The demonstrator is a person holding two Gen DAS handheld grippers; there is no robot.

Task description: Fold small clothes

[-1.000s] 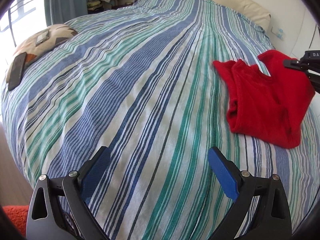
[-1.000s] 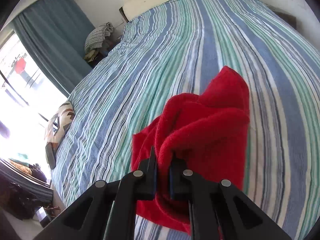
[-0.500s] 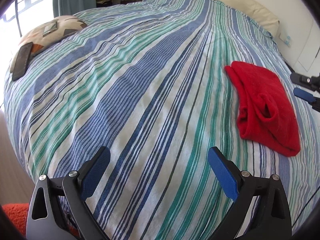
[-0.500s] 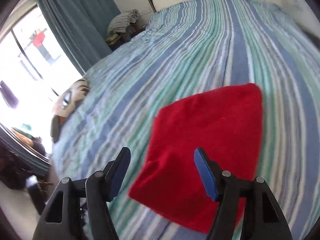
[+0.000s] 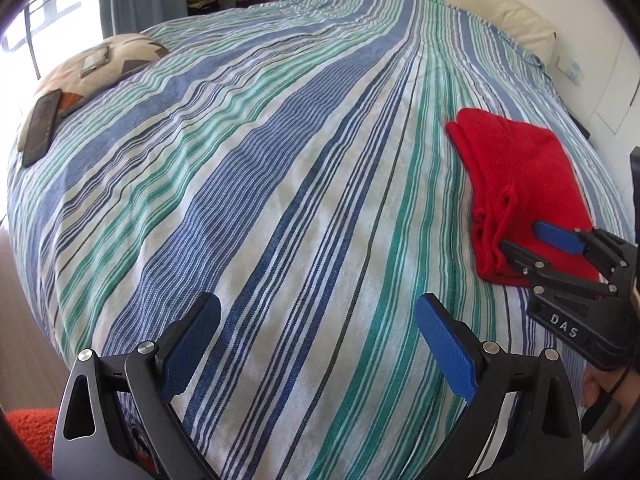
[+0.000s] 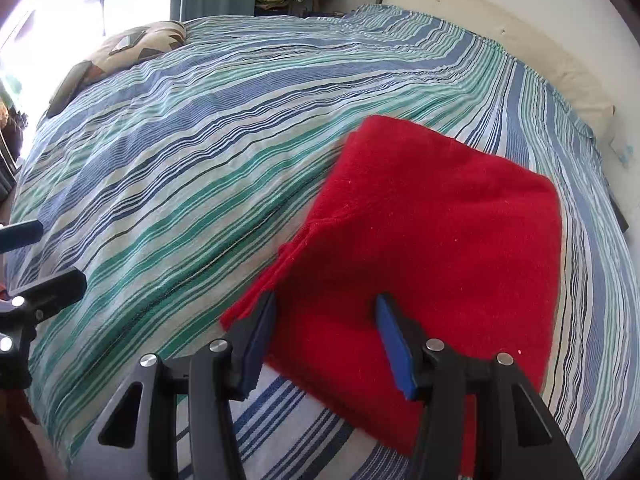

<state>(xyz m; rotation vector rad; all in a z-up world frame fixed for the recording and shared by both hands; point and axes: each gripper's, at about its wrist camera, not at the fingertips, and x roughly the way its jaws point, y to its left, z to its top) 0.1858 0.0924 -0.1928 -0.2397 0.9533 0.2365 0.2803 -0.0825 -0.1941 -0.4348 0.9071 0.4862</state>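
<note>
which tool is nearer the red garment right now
Right. The right tool is over the near edge of the folded red garment, jaws open astride it, having just narrowed. The left tool hangs open over bare striped bedspread, well to the garment's left.

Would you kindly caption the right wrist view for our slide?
Right gripper, jaws open, over the near edge of a folded red garment on a striped bedspread.

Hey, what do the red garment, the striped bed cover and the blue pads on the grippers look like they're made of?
Red garment: looks like a soft knit or fleece, matte with a fuzzy nap and tiny lint specks. Striped bed cover: seemingly thin woven cotton, matte, with fine ribbed weave and small wrinkles. Blue pads on the left hand-held gripper: probably moulded rubber or plastic, with a fine dotted grip texture; I can't tell which.
</note>
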